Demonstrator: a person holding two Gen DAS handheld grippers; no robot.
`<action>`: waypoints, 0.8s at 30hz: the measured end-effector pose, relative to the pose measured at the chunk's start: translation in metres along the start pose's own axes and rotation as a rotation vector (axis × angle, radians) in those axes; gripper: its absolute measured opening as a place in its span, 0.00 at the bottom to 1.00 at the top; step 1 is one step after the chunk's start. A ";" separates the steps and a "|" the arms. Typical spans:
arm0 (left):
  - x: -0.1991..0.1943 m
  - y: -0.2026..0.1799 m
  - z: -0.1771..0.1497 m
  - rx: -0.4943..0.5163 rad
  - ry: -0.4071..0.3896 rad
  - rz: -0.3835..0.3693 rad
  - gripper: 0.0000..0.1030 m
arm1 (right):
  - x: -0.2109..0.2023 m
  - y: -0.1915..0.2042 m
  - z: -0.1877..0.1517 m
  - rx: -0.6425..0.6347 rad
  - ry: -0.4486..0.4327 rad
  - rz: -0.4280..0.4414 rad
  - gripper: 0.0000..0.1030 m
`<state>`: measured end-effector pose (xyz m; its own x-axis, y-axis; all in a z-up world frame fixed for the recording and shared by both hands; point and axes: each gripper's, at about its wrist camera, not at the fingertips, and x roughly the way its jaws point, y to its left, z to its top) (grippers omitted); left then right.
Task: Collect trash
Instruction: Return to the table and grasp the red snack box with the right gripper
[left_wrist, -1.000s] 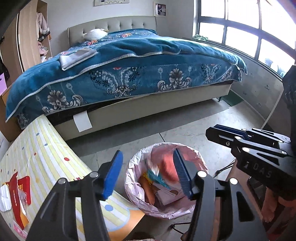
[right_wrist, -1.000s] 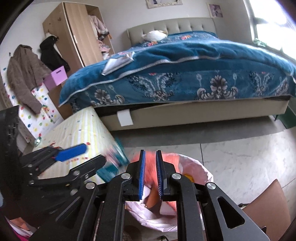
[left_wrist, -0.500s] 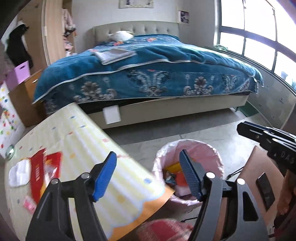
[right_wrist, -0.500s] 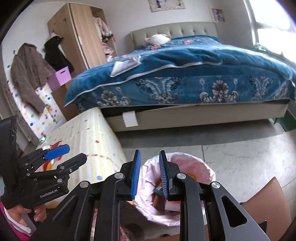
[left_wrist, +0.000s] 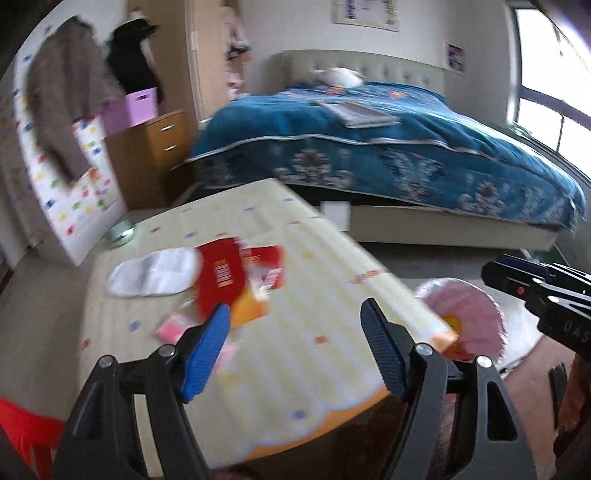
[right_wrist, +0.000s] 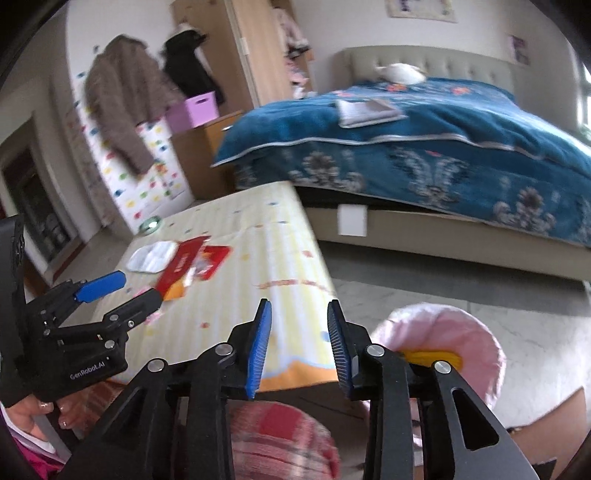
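Table (left_wrist: 332, 369): striped cloth; red wrappers (left_wrist: 236, 273) and a white wrapper (left_wrist: 155, 273) lie at its far left. Pink-lined bin (right_wrist: 461, 332), beside the table's right corner, holds a yellow item (right_wrist: 432, 357). Left gripper (left_wrist: 295, 350) and right gripper (right_wrist: 299, 343): both spread apart, empty.

The black plastic body of the left gripper (right_wrist: 110, 295), seen at the near left from the right wrist, carries small white lettering: "GenRobot.AI". On the black plastic body of the right gripper (left_wrist: 517, 269), at the right edge of the left wrist view, white characters read roughly "0A5", cut off. The print on the flat red paper packet (left_wrist: 221, 273) on the table is too blurred to read.
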<state>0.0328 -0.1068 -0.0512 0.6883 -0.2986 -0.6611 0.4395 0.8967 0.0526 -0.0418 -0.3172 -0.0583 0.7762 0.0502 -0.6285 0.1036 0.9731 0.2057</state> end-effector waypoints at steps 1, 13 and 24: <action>-0.001 0.014 -0.003 -0.021 0.002 0.026 0.69 | 0.007 0.014 0.003 -0.021 0.009 0.019 0.34; 0.001 0.134 -0.029 -0.206 0.022 0.262 0.88 | 0.077 0.122 0.019 -0.185 0.079 0.059 0.73; 0.016 0.180 -0.042 -0.261 0.058 0.304 0.89 | 0.149 0.184 0.025 -0.295 0.175 0.040 0.84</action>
<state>0.0989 0.0633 -0.0834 0.7272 0.0053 -0.6864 0.0543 0.9964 0.0652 0.1086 -0.1368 -0.0955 0.6551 0.1028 -0.7485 -0.1291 0.9914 0.0232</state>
